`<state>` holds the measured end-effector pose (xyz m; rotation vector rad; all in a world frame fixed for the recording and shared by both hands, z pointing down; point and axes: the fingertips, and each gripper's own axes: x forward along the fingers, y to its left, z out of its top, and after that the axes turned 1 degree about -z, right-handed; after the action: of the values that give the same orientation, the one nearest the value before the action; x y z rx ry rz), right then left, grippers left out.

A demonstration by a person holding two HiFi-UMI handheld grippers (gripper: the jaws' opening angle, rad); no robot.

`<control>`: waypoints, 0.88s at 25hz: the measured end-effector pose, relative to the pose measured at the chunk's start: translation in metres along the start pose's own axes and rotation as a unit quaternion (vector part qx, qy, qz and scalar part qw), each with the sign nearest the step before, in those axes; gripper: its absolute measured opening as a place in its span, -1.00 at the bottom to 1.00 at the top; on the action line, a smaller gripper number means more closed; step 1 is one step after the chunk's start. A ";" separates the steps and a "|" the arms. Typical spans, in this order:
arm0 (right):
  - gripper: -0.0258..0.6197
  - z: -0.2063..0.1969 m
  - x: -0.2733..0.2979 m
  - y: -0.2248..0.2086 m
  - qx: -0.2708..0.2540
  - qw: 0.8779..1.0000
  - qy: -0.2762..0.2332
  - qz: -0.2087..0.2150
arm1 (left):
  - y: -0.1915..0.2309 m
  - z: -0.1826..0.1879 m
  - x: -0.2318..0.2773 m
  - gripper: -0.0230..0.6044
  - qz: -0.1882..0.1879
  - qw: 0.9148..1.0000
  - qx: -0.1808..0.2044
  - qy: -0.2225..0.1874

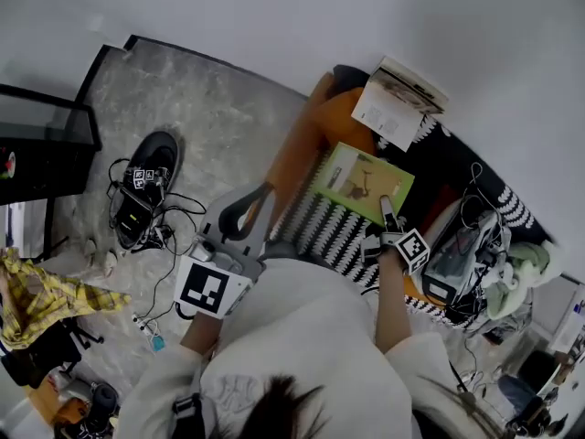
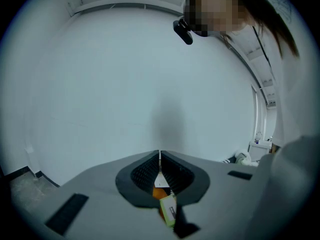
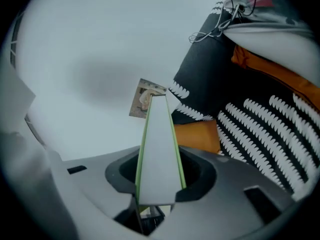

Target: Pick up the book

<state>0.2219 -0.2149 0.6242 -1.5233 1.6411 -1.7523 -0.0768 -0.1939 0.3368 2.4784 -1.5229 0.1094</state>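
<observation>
Edgewise, slim flat green-covered book point(image 3: 157, 149)

Book point(image 1: 364, 183) — light green cover with a small dark figure printed on it. Edge-on in the right gripper view, its pages are pale grey-white between thin green lines. Blanket point(image 1: 338, 236), near right: black with rows of white feathery marks. Cushion point(image 1: 352, 117), farther off: orange. Far open booklet point(image 1: 402, 99) — white pages, a brownish picture. Floor point(image 1: 210, 108), left: mottled grey. Wall point(image 1: 274, 7): white. Cloth point(image 1: 46, 295), near left: yellow plaid. Left gripper point(image 2: 160, 156) and right gripper point(image 1: 388, 210): grey, dark ribbed pads, cubes with black-and-white square markers. Sleeves point(image 1: 302, 318): off-white.
</observation>
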 end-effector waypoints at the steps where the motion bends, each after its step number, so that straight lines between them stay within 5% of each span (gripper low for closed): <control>1: -0.47 0.005 -0.007 0.012 0.001 1.000 -0.009 0.011 | -0.001 0.004 0.002 -0.86 -0.006 1.000 0.001 -0.007; 12: -0.47 0.043 -0.122 0.114 -0.002 0.986 -0.119 0.117 | -0.036 0.035 0.004 -0.87 -0.066 0.997 0.011 -0.045; 22: -0.47 0.032 -0.168 0.158 -0.036 0.983 -0.120 0.132 | -0.044 0.033 0.023 -0.86 -0.096 0.994 0.016 -0.040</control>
<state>0.2475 -0.1483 0.4025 -1.4075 1.7081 -1.3307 -0.0286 -0.2029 0.3017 2.6682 -1.3126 0.0020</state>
